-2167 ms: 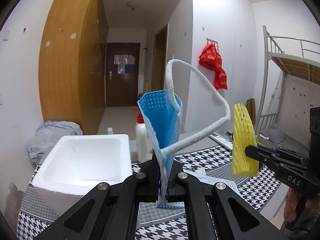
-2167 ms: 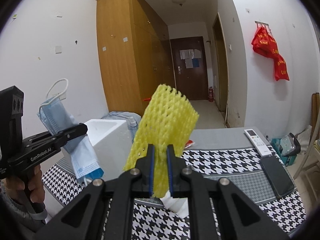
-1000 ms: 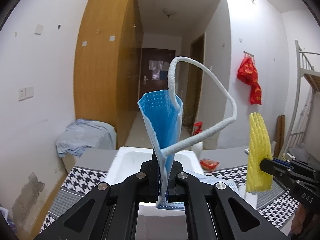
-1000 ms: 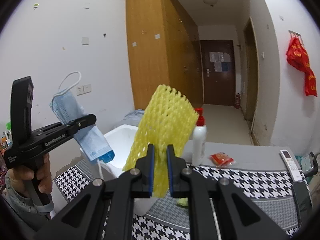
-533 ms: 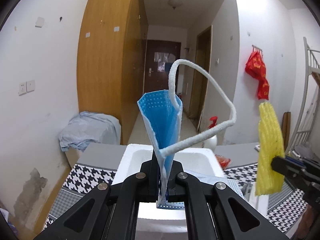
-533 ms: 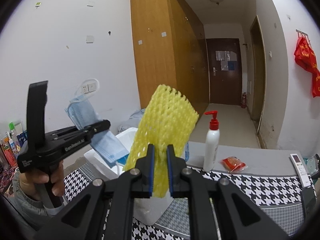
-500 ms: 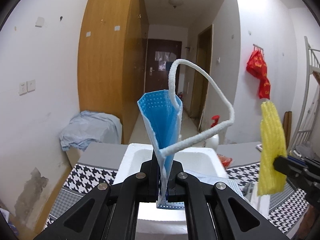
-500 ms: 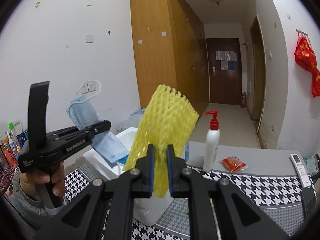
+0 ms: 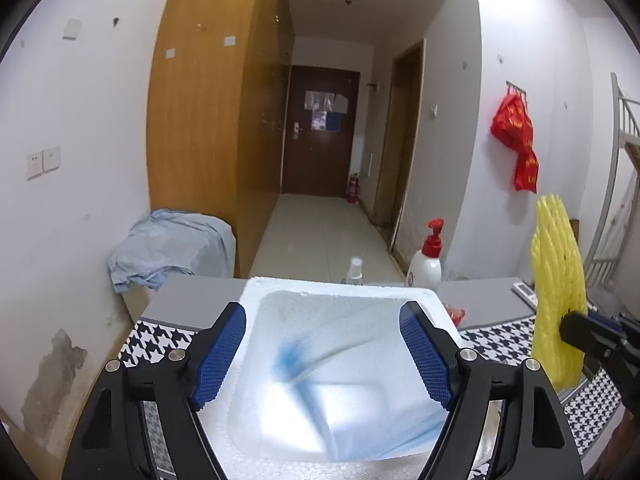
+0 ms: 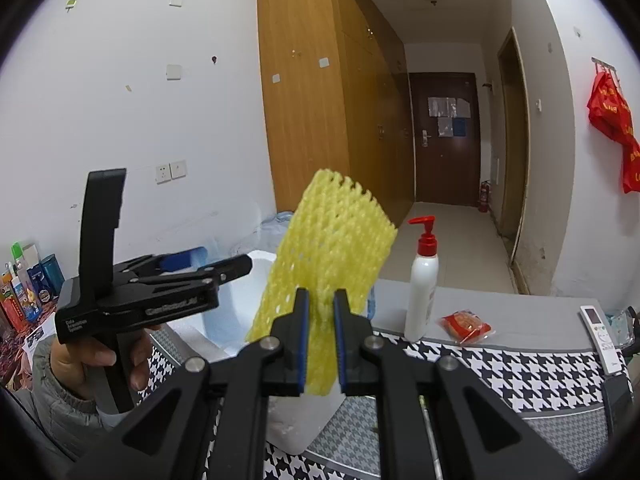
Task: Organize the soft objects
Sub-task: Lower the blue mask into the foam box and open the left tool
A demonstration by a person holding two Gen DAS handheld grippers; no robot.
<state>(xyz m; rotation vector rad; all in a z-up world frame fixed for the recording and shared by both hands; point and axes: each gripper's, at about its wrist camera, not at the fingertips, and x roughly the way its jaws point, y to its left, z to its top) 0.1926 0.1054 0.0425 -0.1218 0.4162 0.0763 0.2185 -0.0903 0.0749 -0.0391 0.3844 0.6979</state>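
Note:
My left gripper [image 9: 322,354] is open above the white foam box [image 9: 256,364]. A blue face mask [image 9: 360,400] shows blurred inside the box, free of the fingers. My right gripper [image 10: 320,344] is shut on a yellow foam net sleeve [image 10: 332,240], held upright just right of the box. The sleeve also shows at the right edge of the left wrist view [image 9: 558,292]. In the right wrist view the left gripper [image 10: 224,268] hovers over the foam box [image 10: 256,300].
A white pump bottle [image 10: 422,284], a red snack packet [image 10: 466,326] and a remote control [image 10: 600,334] lie on the houndstooth tablecloth [image 10: 520,376]. A small spray bottle [image 9: 354,270] stands behind the box. Blue cloth [image 9: 168,244] lies at left.
My left gripper opened and let go of the blue mask, which dropped into the foam box. The right gripper still holds the yellow sleeve in the same place.

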